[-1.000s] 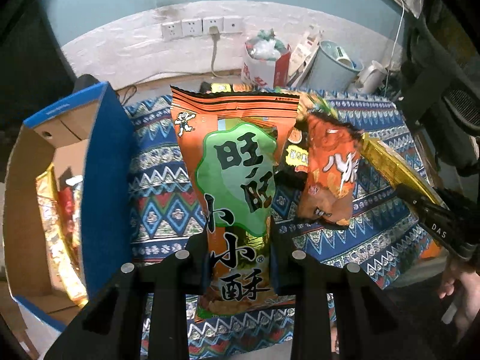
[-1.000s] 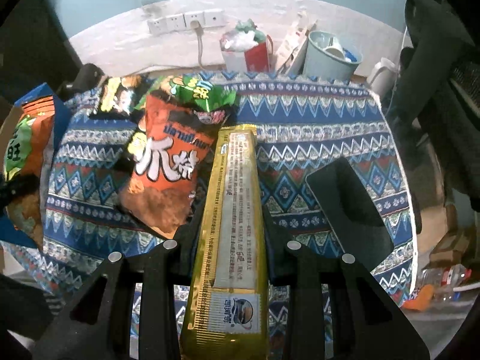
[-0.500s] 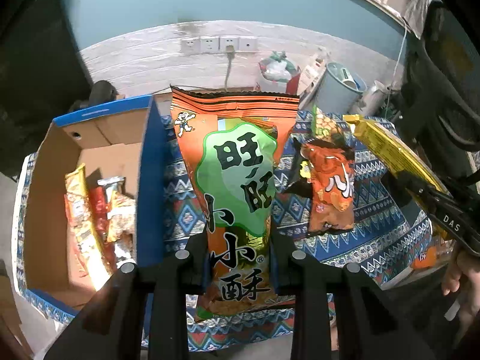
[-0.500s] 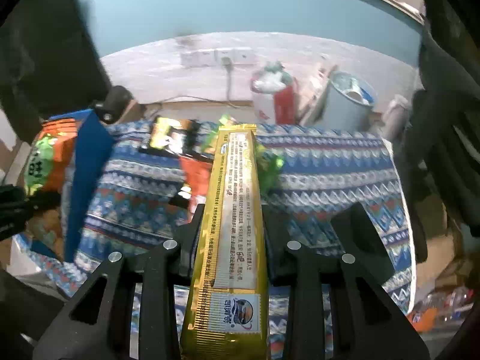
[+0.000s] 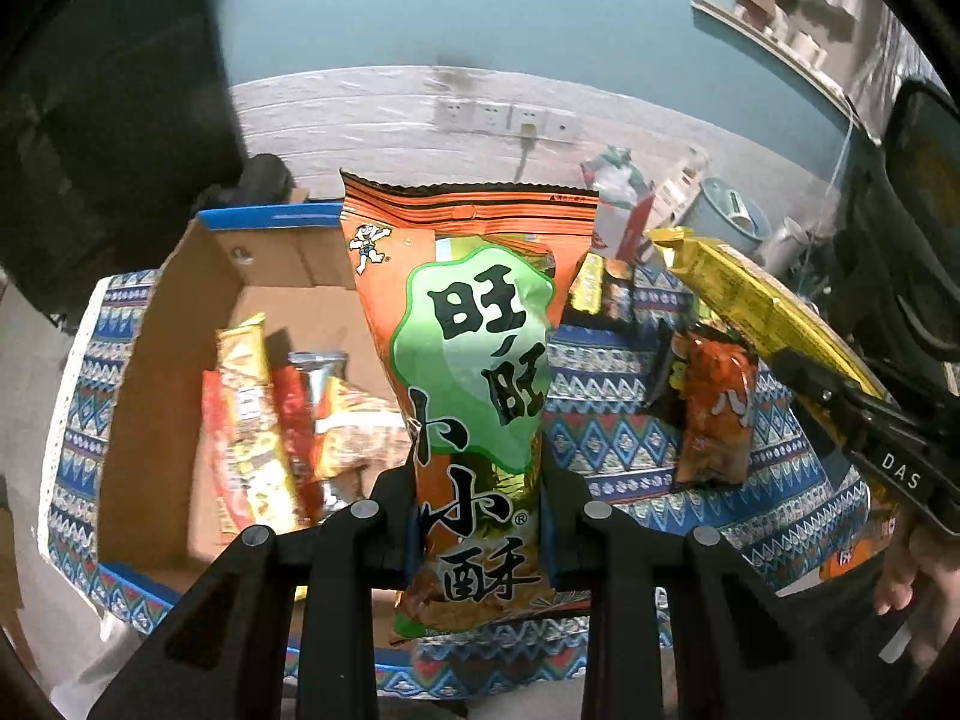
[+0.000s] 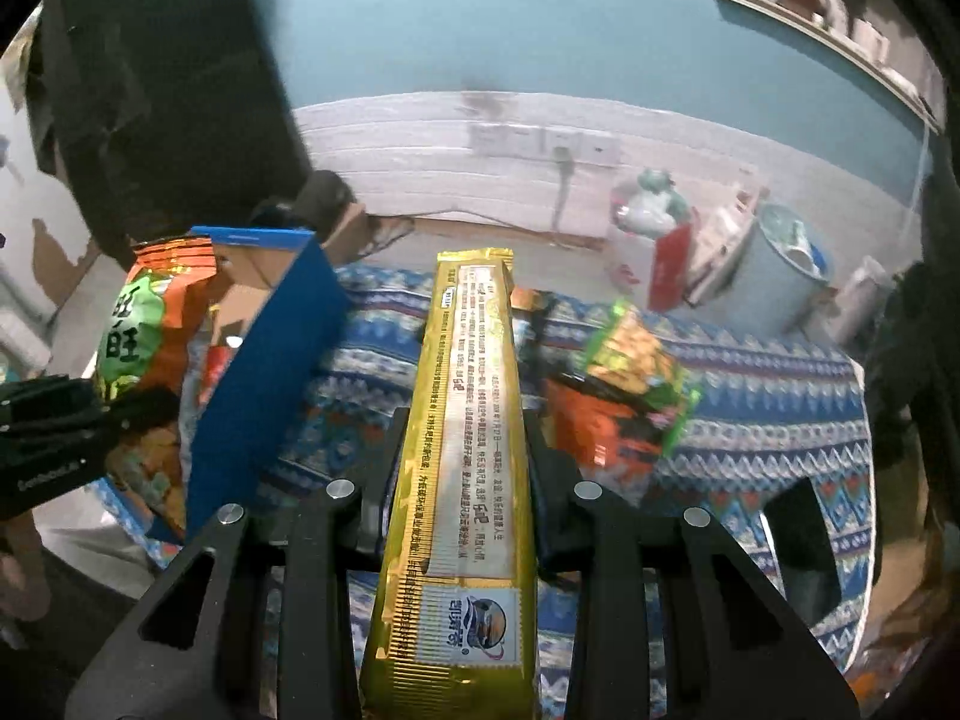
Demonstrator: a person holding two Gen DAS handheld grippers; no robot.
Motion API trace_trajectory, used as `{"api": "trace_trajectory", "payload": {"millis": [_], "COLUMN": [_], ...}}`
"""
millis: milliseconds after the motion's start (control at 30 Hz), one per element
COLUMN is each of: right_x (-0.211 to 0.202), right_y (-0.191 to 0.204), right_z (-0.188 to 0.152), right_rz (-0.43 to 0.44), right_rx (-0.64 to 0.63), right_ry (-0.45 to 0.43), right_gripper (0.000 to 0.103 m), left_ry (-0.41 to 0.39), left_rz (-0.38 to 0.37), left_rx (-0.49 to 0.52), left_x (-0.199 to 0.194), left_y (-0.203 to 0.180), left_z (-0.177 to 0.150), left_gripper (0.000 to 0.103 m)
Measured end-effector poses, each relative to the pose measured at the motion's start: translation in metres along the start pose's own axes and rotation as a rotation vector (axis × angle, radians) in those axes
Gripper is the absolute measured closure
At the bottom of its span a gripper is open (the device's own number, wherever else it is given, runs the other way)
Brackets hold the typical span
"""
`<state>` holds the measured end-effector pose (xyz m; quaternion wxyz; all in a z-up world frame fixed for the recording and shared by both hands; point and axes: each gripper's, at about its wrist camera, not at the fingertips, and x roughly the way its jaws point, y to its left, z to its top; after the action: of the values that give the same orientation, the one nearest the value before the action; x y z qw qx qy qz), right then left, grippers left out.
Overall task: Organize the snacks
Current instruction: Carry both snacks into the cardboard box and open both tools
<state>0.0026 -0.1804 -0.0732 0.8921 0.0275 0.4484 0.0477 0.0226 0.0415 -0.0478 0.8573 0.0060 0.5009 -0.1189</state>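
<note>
The cardboard box point(image 5: 180, 324) on the table point(image 5: 606, 438) already has a few snack packs point(image 5: 264, 420) lying in its bottom. Left claw point(image 5: 480, 504) is clamped on an orange snack bag point(image 5: 474, 360) above the box's edge, right claw point(image 6: 462, 468) is pinching a long gold packet point(image 6: 465, 420) over the patterned cloth.

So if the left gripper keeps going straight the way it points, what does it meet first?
Probably the right wall of the cardboard box, or the patterned cloth beside it. The left gripper is shut on the orange snack bag, which hides that line, so depth is unclear.
</note>
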Motion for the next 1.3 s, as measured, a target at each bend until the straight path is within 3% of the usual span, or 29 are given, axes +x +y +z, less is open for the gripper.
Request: {"api": "trace_trajectory", "payload": {"millis": [667, 967, 1167, 1233, 1300], "right_x": [0.055, 0.083, 0.098, 0.104, 0.109], "right_y": [0.128, 0.173, 0.188, 0.192, 0.196], "right_z": [0.041, 0.044, 0.044, 0.044, 0.044], "right_rz": [0.115, 0.161, 0.186, 0.194, 0.199], "right_rx": [-0.157, -0.209, -0.223, -0.23, -0.238], "right_ry": [0.028, 0.065, 0.095, 0.113, 0.128], "right_gripper": [0.072, 0.072, 0.072, 0.072, 0.072], "left_ry": [-0.019, 0.017, 0.085, 0.107, 0.125], "left_rz": [0.105, 0.139, 0.152, 0.166, 0.197], "left_rx": [-0.142, -0.203, -0.251, -0.268, -0.285], "left_x": [0.001, 0.018, 0.038, 0.043, 0.046], "left_y": [0.099, 0.131, 0.147, 0.152, 0.156], "left_z": [-0.005, -0.007, -0.011, -0.013, -0.014], "left_gripper": [0.074, 0.073, 0.073, 0.066, 0.05]}}
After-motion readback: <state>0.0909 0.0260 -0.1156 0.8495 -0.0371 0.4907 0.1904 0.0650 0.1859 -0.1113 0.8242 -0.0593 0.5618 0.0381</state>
